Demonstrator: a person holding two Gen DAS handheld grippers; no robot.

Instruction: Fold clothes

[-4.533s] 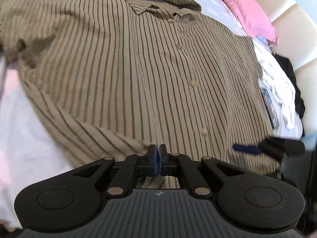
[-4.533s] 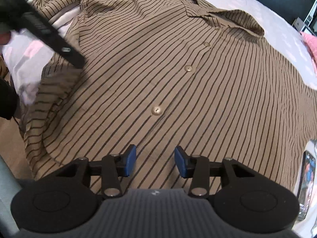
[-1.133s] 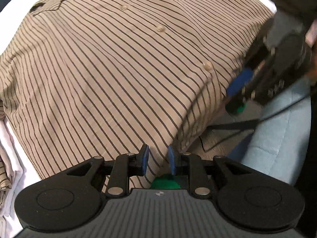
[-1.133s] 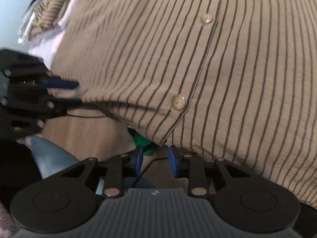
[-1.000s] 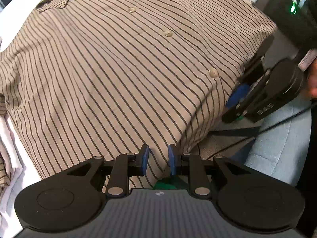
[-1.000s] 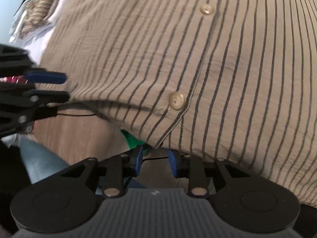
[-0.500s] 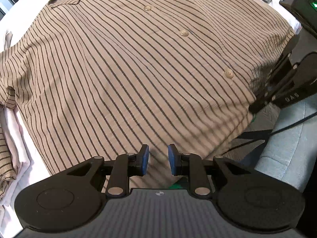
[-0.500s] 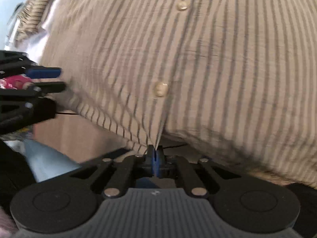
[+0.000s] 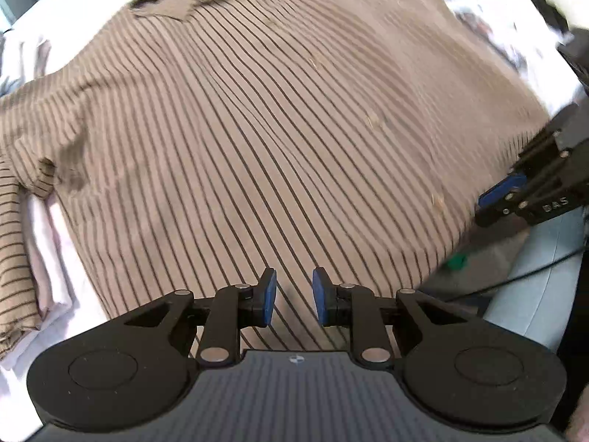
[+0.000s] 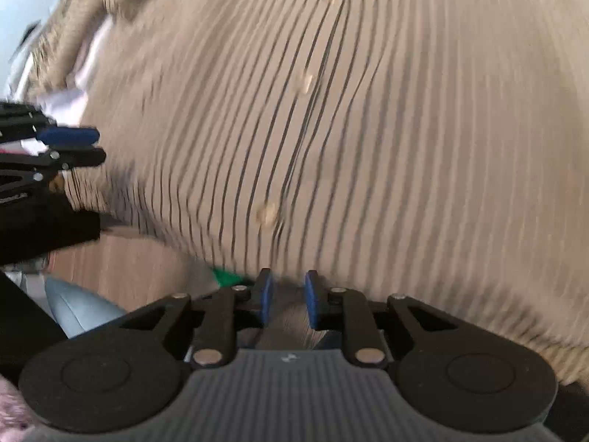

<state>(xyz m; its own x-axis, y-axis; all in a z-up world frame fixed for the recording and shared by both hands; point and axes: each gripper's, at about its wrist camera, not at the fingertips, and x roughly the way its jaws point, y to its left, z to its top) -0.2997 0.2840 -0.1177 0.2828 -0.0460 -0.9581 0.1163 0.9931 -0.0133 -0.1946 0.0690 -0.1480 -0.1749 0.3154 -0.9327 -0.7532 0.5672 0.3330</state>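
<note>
A tan button shirt with dark stripes [image 9: 257,129] lies spread on the white bed, collar at the far end. My left gripper [image 9: 291,296] hovers over the near hem, open, with the striped cloth showing through the gap below the pads. The right gripper [image 10: 287,296] is at the hem beside the button placket [image 10: 267,213]. Its jaws are opening, and the pads stand apart and press on nothing. The hem edge lies just beyond its fingertips. Each gripper shows in the other's view: the right one [image 9: 500,191] at the shirt's right edge, the left one [image 10: 70,136] at the left.
White bedding [image 9: 55,265] and a striped sleeve [image 9: 14,221] lie left of the shirt. Past the bed edge there is wooden floor [image 10: 140,265], a green object [image 9: 456,261], a black cable [image 9: 515,280] and a light blue surface [image 9: 533,302].
The right gripper pinched the hem half a second ago and has since let go, its pads apart again. Both grippers have risen, so more of the shirt shows.
</note>
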